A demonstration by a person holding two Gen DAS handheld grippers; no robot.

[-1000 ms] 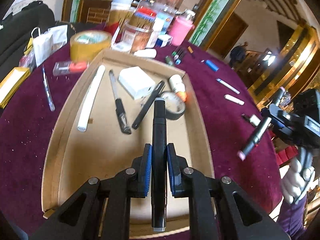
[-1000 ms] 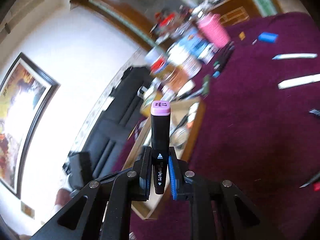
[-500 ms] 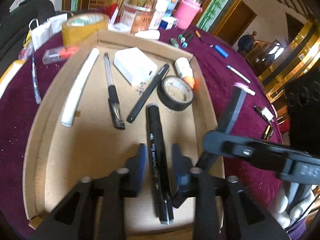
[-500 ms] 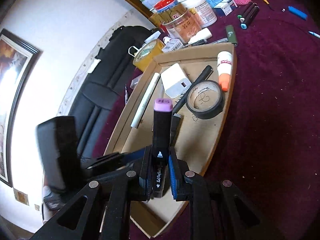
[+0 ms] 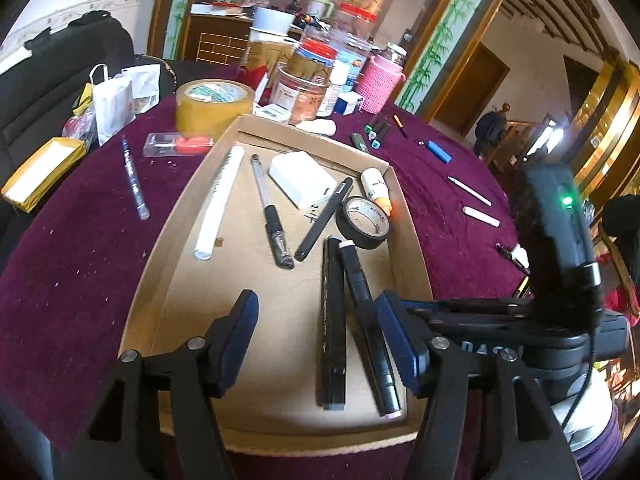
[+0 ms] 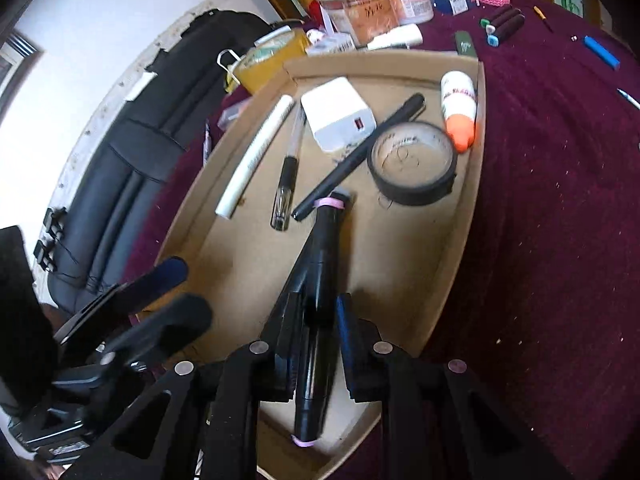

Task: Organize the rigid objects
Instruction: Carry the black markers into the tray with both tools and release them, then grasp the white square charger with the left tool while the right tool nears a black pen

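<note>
- Left wrist view: left hand-held gripper (image 5: 318, 344) opening, black marker (image 5: 331, 320) freed in tray (image 5: 416, 248) at 6 o'clock.
- Right hand-held gripper (image 6: 316, 348) clenches pink-capped marker (image 6: 320, 280); releasing it tilted may knock the neighbour.

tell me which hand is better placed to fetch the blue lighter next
Left. The left gripper is opening and holds nothing; the right gripper pinches a marker over the tray. The lighter lies beyond.
</note>
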